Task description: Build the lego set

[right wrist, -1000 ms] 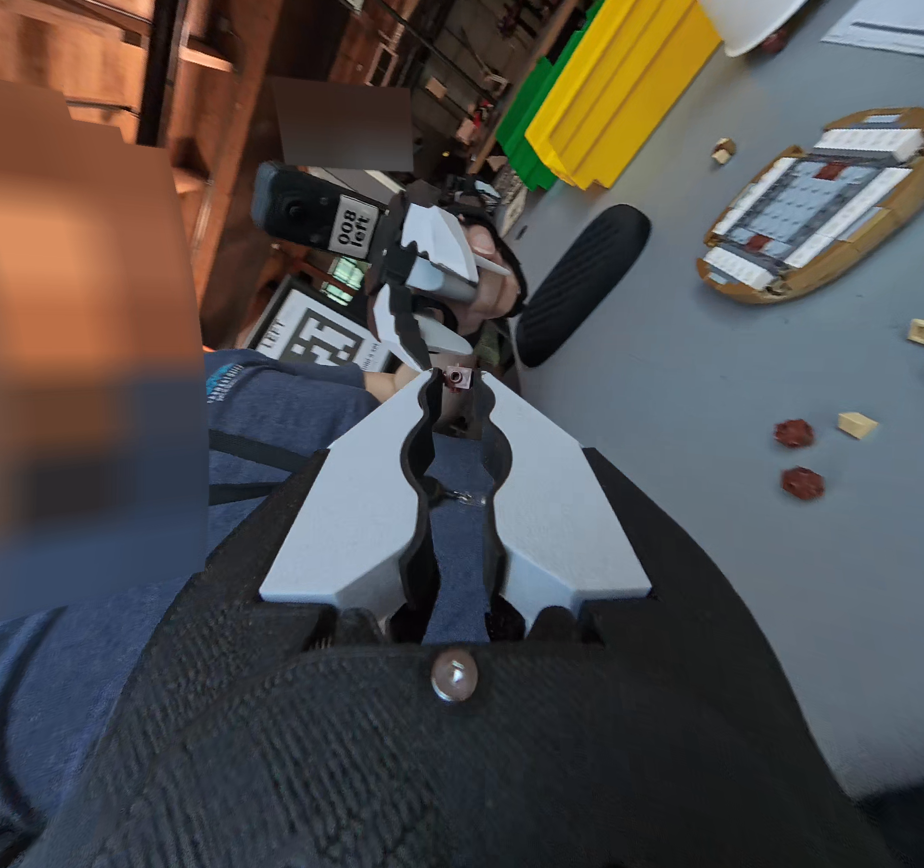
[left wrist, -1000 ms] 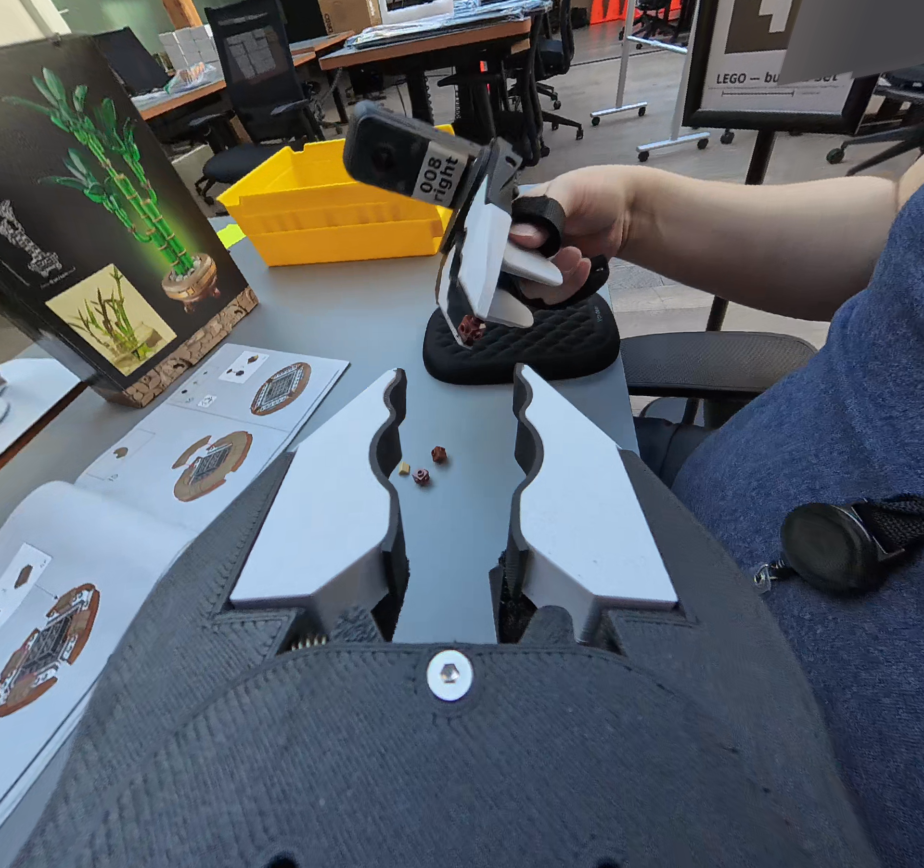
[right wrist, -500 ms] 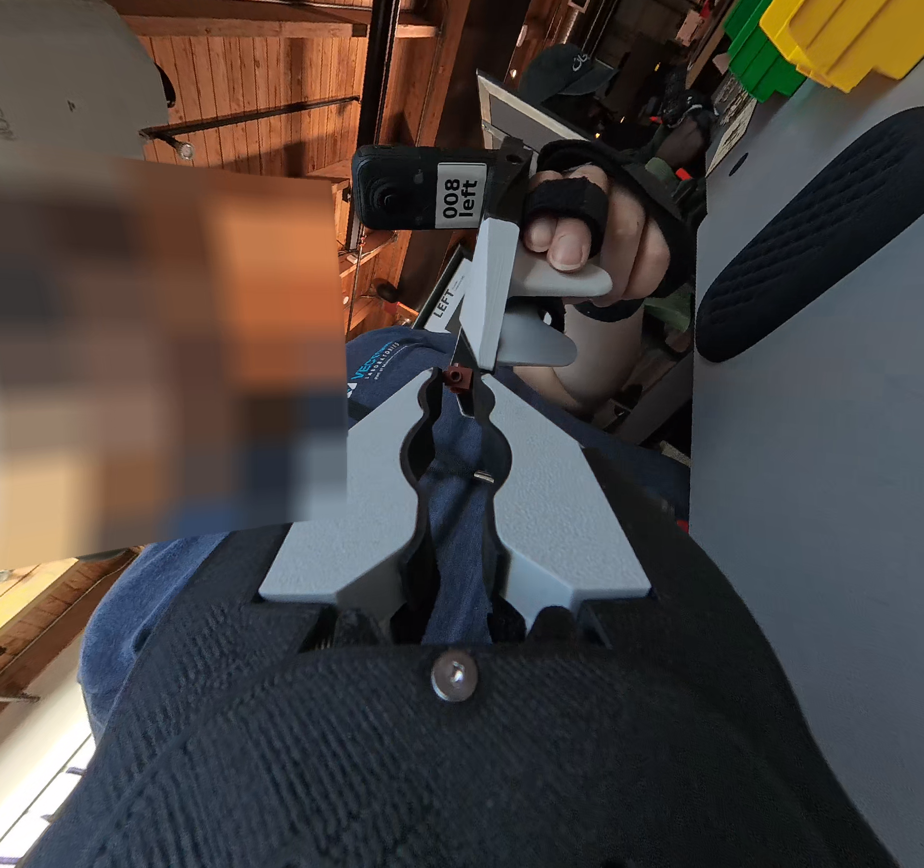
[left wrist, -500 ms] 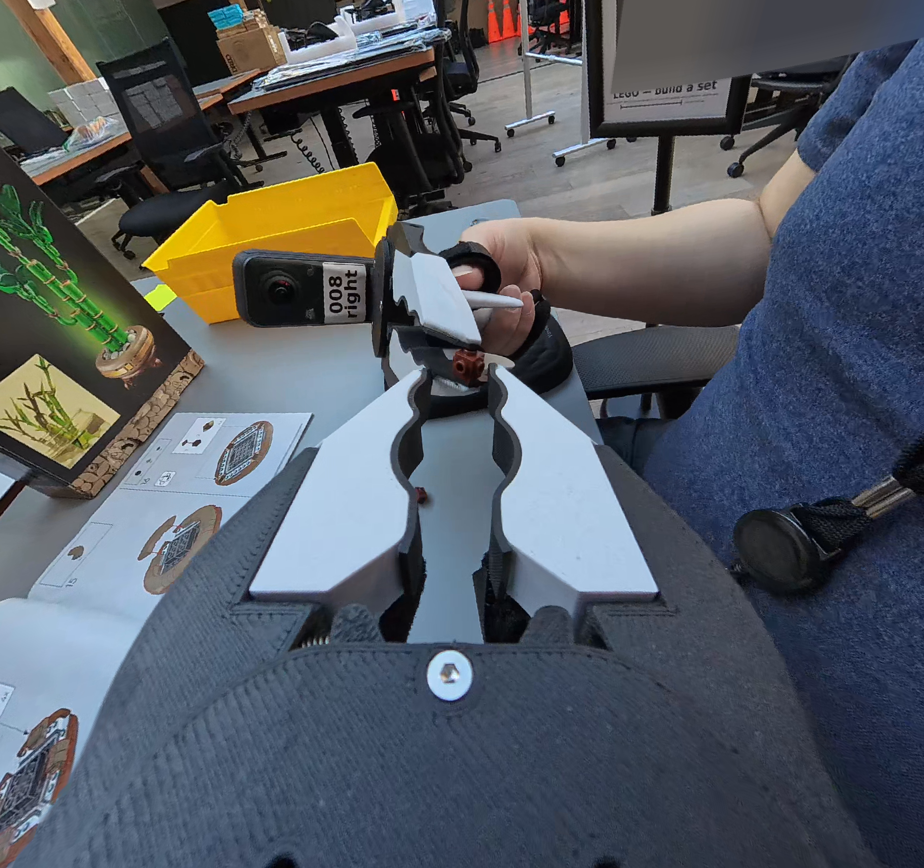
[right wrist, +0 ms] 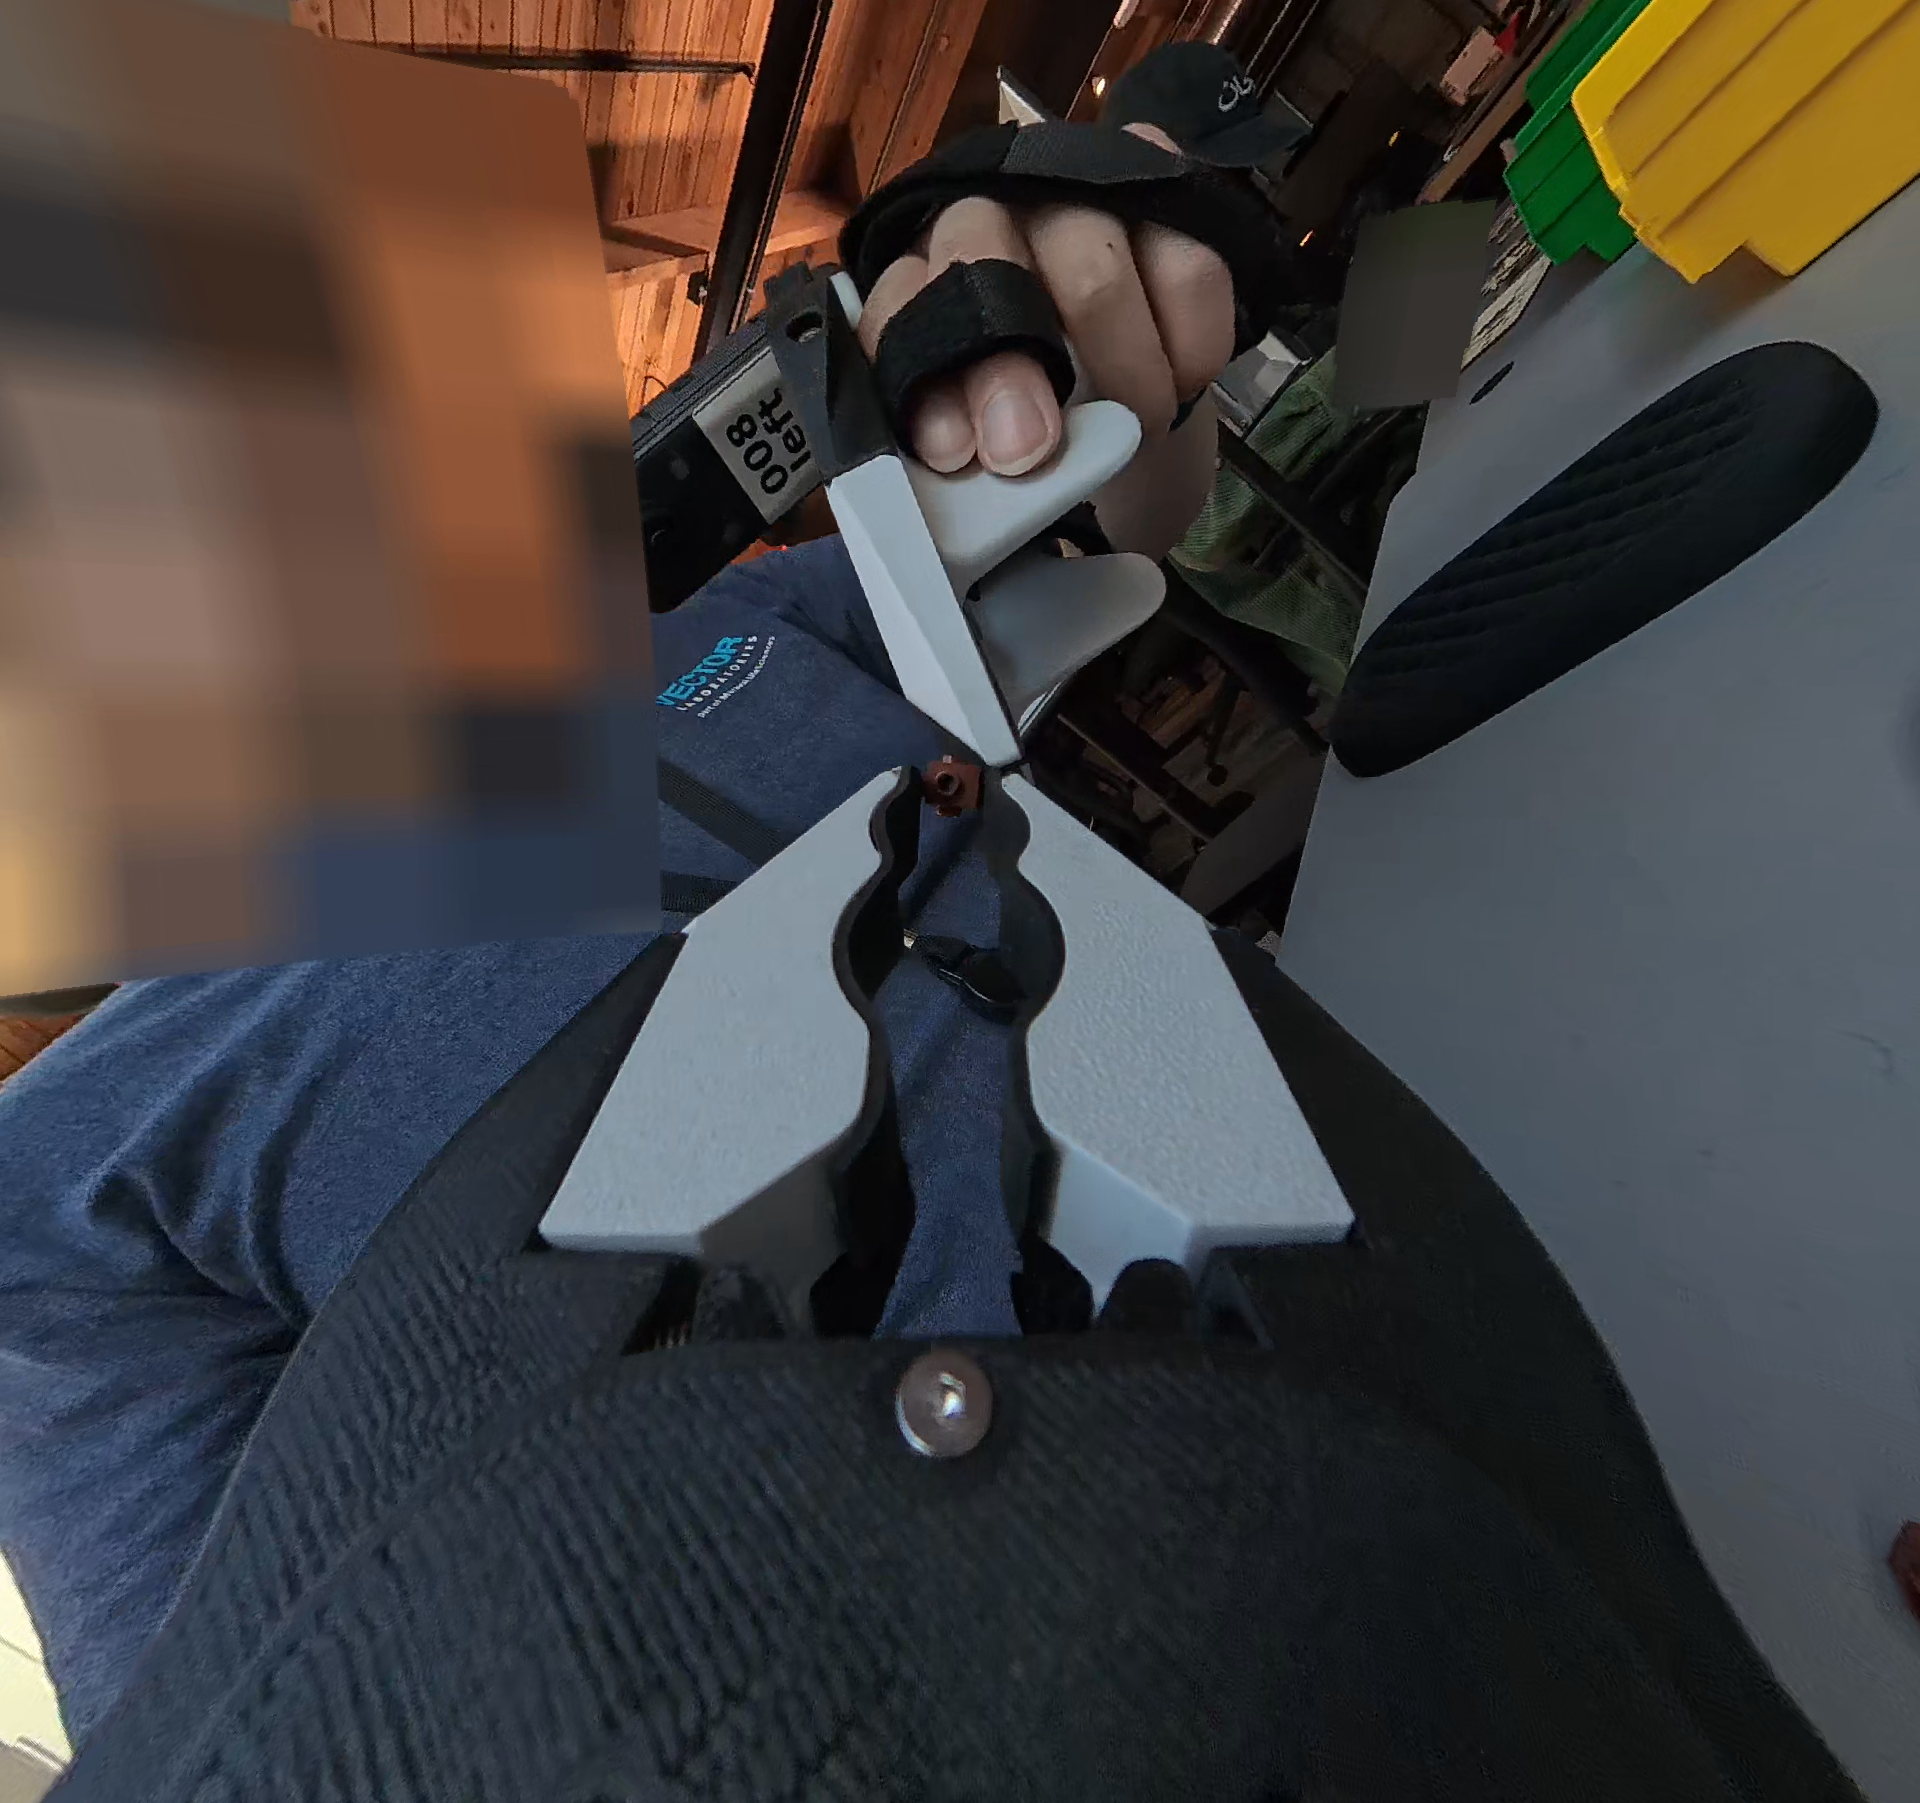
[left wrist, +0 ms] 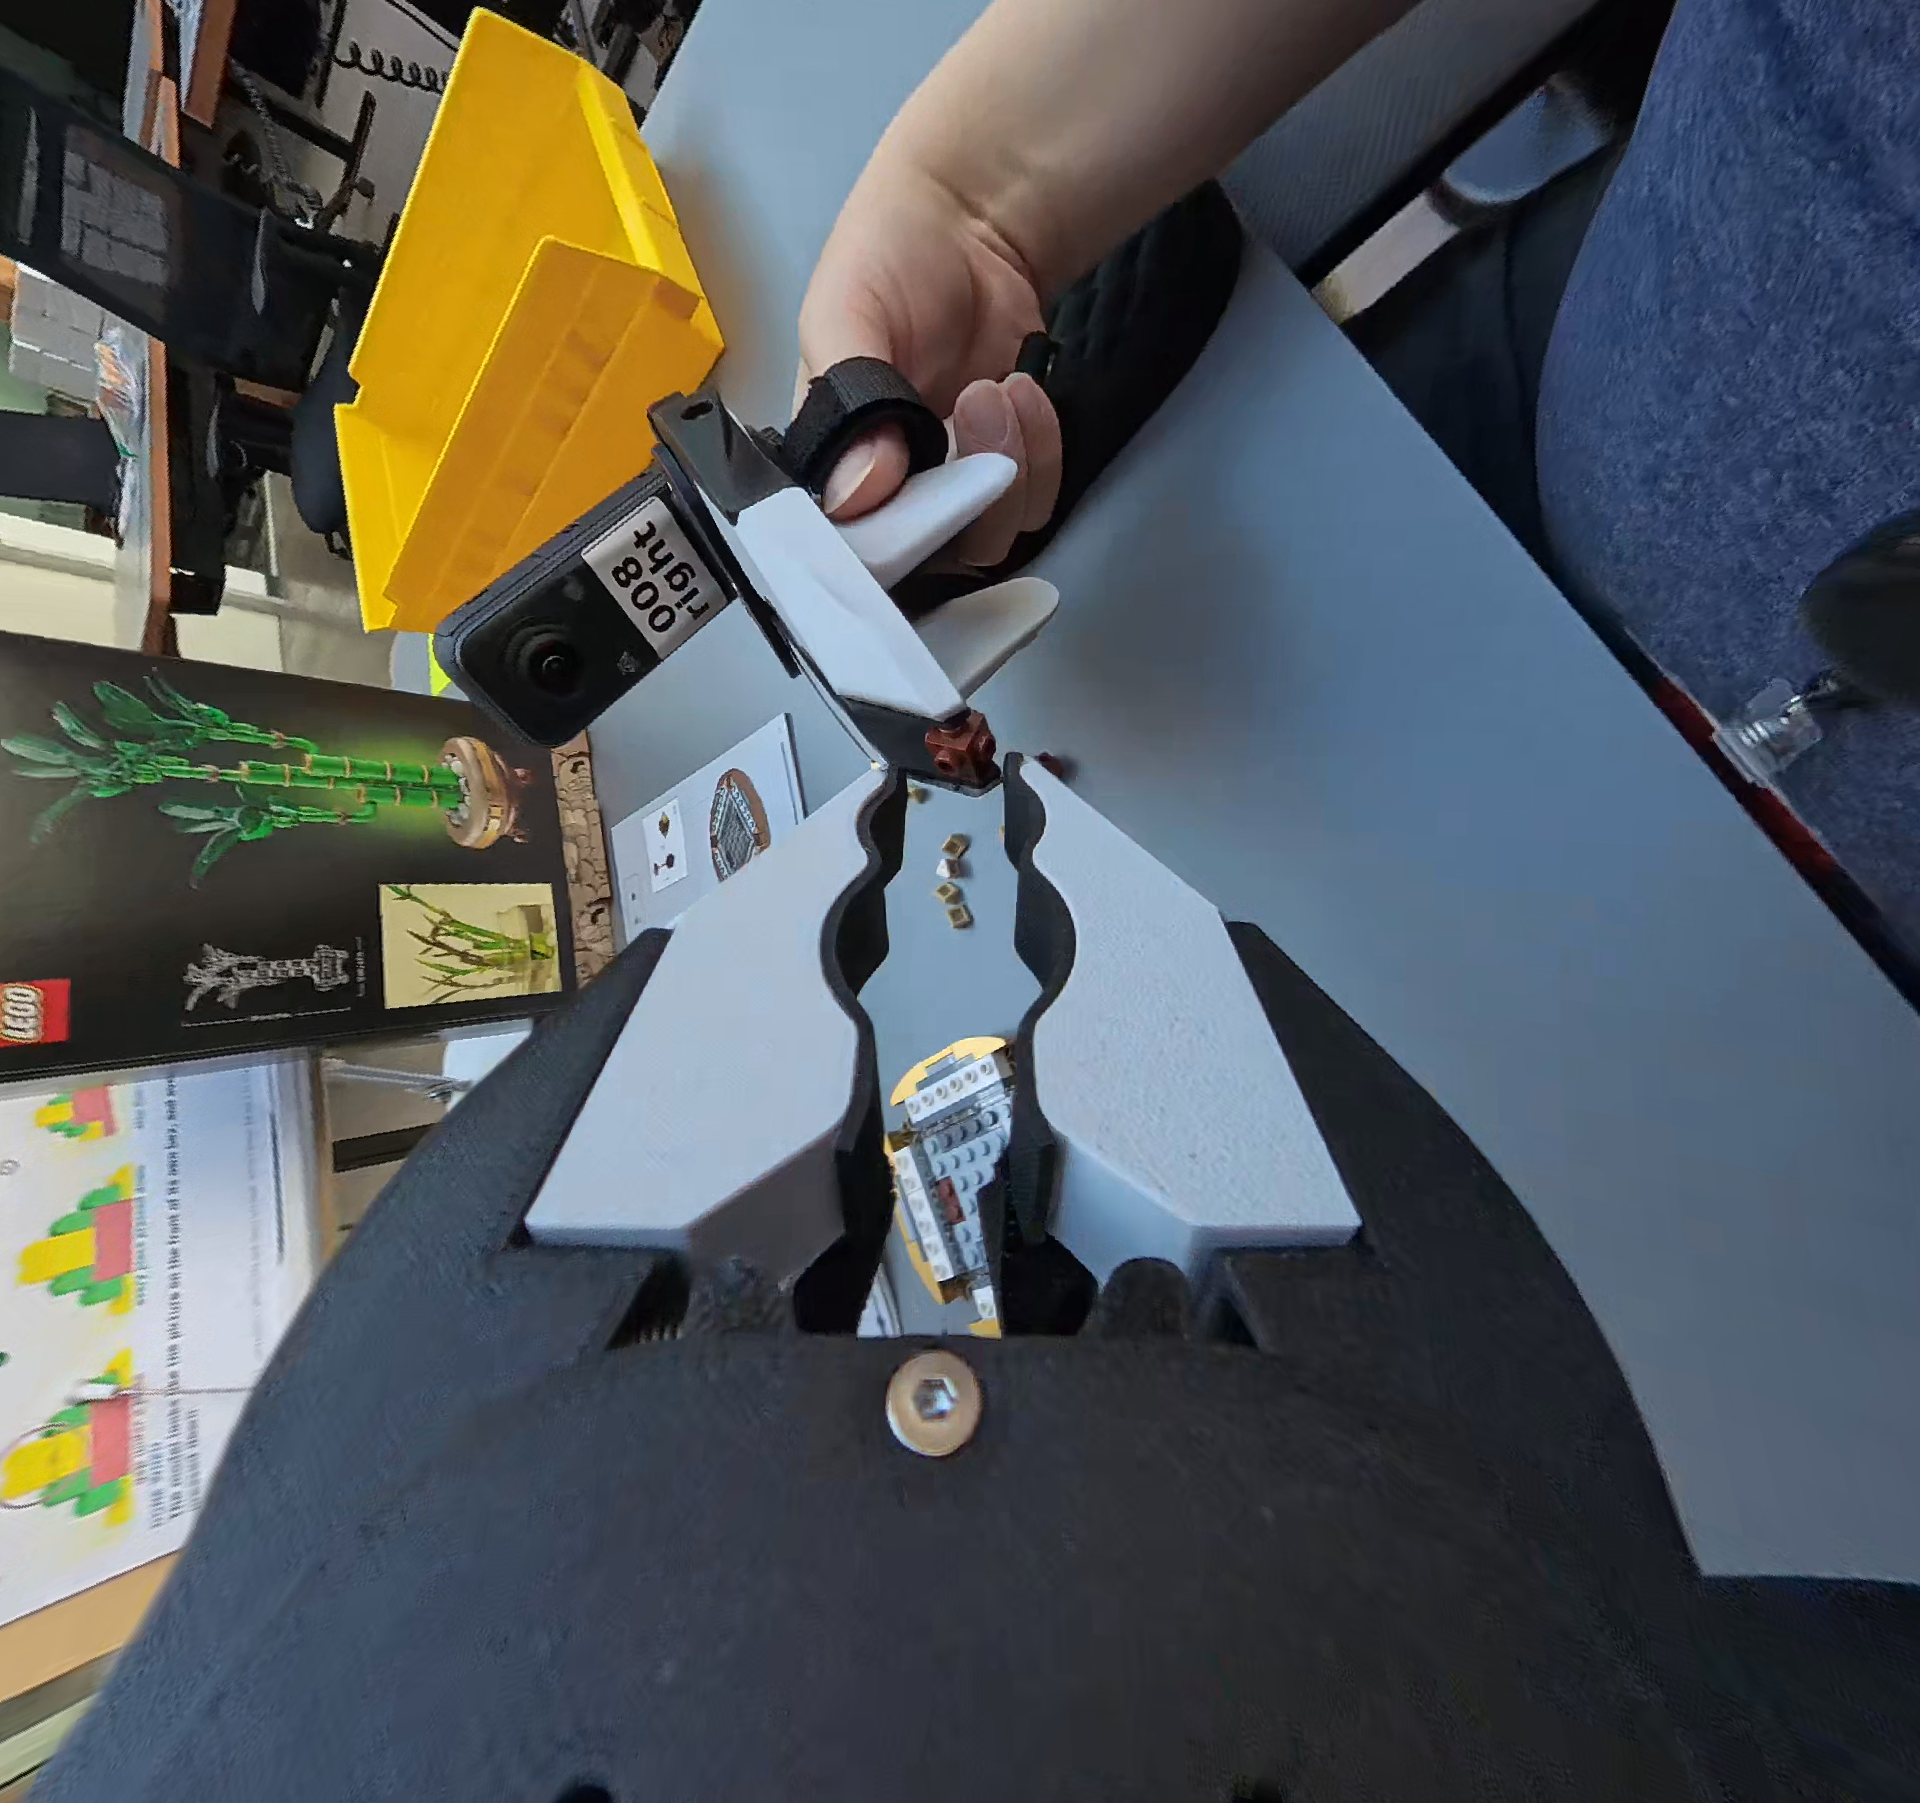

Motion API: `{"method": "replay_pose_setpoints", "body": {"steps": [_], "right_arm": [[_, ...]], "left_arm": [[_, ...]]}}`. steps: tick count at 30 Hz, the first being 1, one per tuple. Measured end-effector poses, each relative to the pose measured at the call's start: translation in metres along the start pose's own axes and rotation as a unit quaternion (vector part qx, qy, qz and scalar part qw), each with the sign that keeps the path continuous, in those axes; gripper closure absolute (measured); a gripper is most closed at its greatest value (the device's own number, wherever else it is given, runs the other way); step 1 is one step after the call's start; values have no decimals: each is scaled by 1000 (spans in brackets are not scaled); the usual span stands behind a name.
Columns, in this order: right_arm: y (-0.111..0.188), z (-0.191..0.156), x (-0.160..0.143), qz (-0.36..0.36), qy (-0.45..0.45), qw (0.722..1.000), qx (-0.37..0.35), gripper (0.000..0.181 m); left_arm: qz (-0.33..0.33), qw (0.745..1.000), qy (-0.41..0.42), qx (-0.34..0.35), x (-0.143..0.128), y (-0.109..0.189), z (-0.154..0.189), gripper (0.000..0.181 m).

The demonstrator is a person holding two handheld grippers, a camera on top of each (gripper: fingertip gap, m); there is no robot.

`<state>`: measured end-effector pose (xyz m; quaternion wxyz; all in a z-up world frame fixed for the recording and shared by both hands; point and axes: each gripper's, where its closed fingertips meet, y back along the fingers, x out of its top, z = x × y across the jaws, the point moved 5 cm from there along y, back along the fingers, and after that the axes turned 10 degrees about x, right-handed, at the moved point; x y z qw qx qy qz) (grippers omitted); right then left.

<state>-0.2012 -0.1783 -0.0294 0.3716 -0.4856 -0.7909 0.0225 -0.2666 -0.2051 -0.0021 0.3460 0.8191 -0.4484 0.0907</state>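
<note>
Midair, small brown brick (left wrist: 957,748) between both nearly closed hand-held grippers' tips, side stud toward left camera.

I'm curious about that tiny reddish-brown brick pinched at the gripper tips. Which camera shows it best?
The left wrist view: the tiny reddish-brown brick is sunlit, its side hole visible against the grey table. The right wrist view shows it darker, half hidden between the fingertips.
</note>
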Motion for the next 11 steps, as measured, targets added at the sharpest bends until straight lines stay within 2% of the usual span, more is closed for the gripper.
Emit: {"method": "replay_pose_setpoints", "body": {"steps": [3,7,9,11], "right_arm": [[-1,0,-2,-9,11,1000,-7,171],[0,0,-6,-23,19,999,-25,170],[0,0,-7,-21,3,999,-30,171],[1,-1,-5,-1,-29,999,-14,170]], "left_arm": [[-13,999,-46,14,2,0,4,164],[-17,997,-65,32,4,-2,9,165],[-15,998,-45,37,3,-3,11,165],[2,999,38,39,3,-3,8,165]]}}
